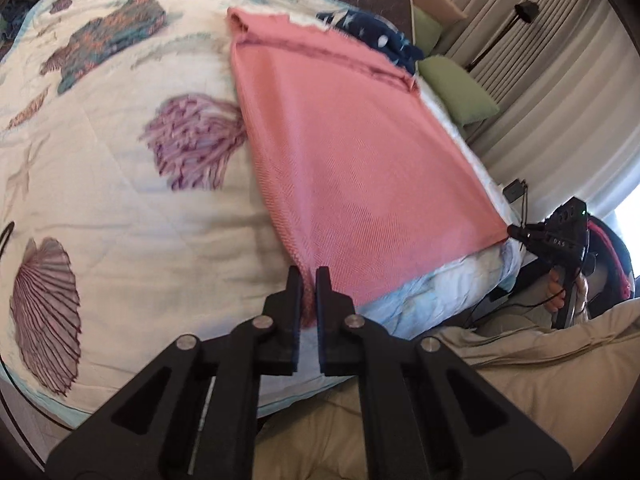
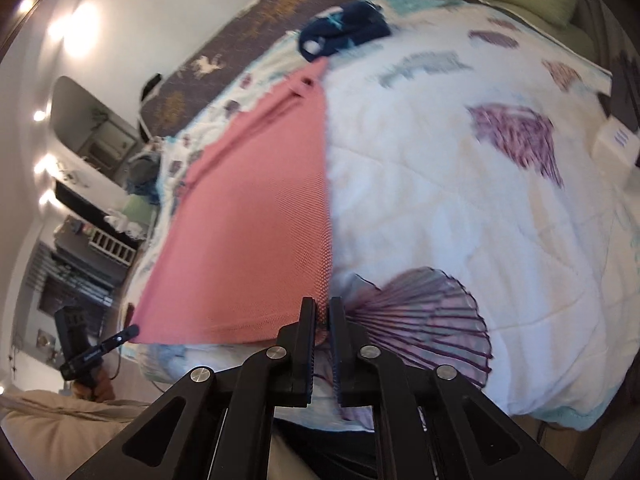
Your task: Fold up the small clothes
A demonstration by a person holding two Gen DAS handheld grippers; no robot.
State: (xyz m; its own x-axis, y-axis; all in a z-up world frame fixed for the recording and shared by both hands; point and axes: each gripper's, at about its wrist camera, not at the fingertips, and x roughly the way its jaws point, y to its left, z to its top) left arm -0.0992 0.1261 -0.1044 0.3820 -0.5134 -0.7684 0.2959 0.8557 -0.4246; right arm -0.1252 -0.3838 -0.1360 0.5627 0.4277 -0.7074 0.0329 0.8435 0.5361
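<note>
A bed is covered by a white quilt (image 1: 120, 208) printed with purple shells and coral; grey curtains (image 1: 560, 40) and green pillows (image 1: 460, 84) are seen toward 2 o'clock in the left wrist view. A pink garment (image 1: 352, 148) is spread flat on the quilt, stretched from the near edge of the bed toward 12 o'clock. Its near left corner is pinched between the almost closed jaws of the left gripper (image 1: 308, 280). The other near corner is clamped by the right gripper (image 2: 322, 312), whose jaws are drawn nearly together on the cloth. The near hem is held taut between the two. A dark blue patterned garment (image 2: 344, 28) is lying just beyond the far end of the pink one, at 12 o'clock. A teal and orange garment (image 1: 112, 36) is lying well apart at 10 o'clock.
</note>
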